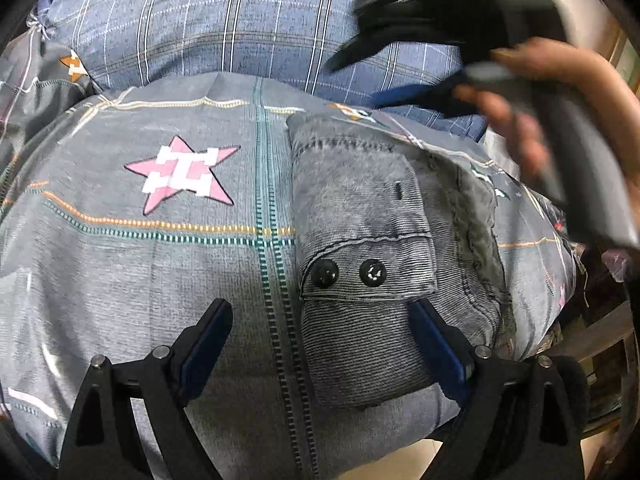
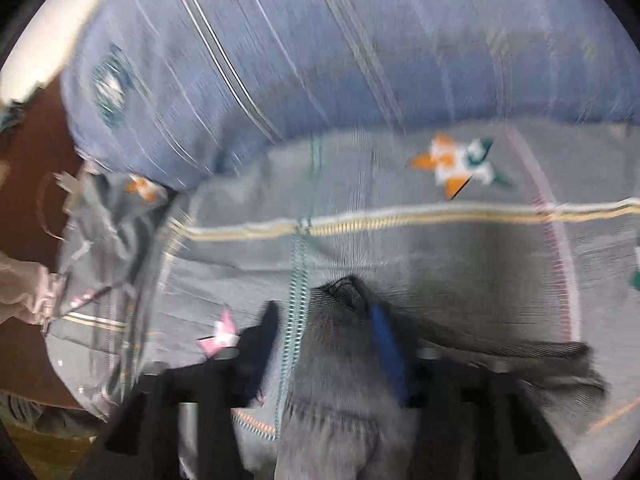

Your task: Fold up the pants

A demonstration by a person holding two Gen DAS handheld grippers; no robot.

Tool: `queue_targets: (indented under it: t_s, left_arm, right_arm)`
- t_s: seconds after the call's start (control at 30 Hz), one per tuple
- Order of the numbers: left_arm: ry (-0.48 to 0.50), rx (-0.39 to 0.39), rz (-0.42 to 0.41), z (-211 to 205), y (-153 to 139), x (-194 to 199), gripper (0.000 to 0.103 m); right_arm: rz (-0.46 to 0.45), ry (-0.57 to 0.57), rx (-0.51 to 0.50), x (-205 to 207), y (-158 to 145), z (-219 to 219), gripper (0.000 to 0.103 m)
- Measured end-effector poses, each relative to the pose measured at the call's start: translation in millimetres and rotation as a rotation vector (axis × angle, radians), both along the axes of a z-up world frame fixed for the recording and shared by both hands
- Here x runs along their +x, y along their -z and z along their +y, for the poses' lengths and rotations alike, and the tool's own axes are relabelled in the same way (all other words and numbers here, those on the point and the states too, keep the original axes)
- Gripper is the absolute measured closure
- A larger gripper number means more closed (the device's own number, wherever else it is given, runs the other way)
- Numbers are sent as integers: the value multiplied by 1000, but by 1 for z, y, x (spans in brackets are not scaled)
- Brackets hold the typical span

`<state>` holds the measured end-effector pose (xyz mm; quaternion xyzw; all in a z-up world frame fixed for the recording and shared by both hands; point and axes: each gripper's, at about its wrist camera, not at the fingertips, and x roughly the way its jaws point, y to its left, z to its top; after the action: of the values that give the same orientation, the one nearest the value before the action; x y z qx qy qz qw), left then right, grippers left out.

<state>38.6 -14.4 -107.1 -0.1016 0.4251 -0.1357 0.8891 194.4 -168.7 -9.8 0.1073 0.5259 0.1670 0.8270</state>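
Pants: we see the grey corduroy pants (image 1: 368,240) already folded into a compact, narrow bundle, lying on the grey patterned bedspread (image 1: 140,260) to the right of its pink star (image 1: 182,172), near the bed's right edge.
Visible detail: a flap with two black snap buttons (image 1: 348,272) faces up; a rougher, fuzzy layer shows along the bundle's right side.
Left tongs (image 1: 320,336): wide open, gripping nothing; the right finger lies at the near right edge of the bundle, the left finger over bare bedspread.
Right tongs (image 1: 356,80): above the far end of the bundle, held by a hand (image 1: 532,112); blurred, jaws apart, and we see no cloth pinched between them.
Far side: a blue plaid pillow (image 1: 248,24) lies beyond the pants.
Done: we judge the main folds made, since no loose legs spread out.
Left: perhaps a last tidy of the uneven right side, or nothing.
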Motion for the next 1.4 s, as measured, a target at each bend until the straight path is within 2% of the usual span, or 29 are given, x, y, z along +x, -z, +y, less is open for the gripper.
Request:
queue_targets:
  t_s: [0.1,0.2,0.37,0.47,0.57,0.73,0.87,1.07,1.17,1.23,1.3,1.33,1.4]
  left_arm:
    - [-17,1,-41,6,-13,-7,12]
    - [-28,-16,-34,13,-19,-7,12]
    - [-62,-24,-12,19,-24,1,12]
    - [-68,-33,1,19,-27,6,12]
    - [-70,-34,16,17,-28,12,12]
    - [-70,-39,43,15,-26,23,12]
    - [-43,-96,91,15,-18,35,12]
    - [38,-255,201,14,0,63,12]
    - [60,-275,216,12,4,69,12]
    - [70,-283,218,11,4,70,12]
    - [81,-282,216,8,5,72,12]
    - [85,-282,219,6,5,73,12]
    - [100,-281,230,0,6,76,12]
  right_arm:
    - [-73,1,-16,-40,-28,-31,35]
    - [-63,20,8,-70,-26,-66,35]
    - [10,133,80,-113,10,-142,35]
    - [76,181,204,-128,44,-178,35]
    - [103,165,267,-132,65,-181,35]
    - [97,134,302,-130,75,-179,34]
    - [106,132,320,-127,78,-183,34]
    - [153,139,385,-114,82,-188,34]
    - [170,129,377,-108,84,-186,34]
    - [150,140,314,-107,81,-189,34]
    - [157,153,324,-105,85,-191,33]
    - [158,135,348,-104,86,-189,33]
    - [152,86,313,-103,84,-180,34]
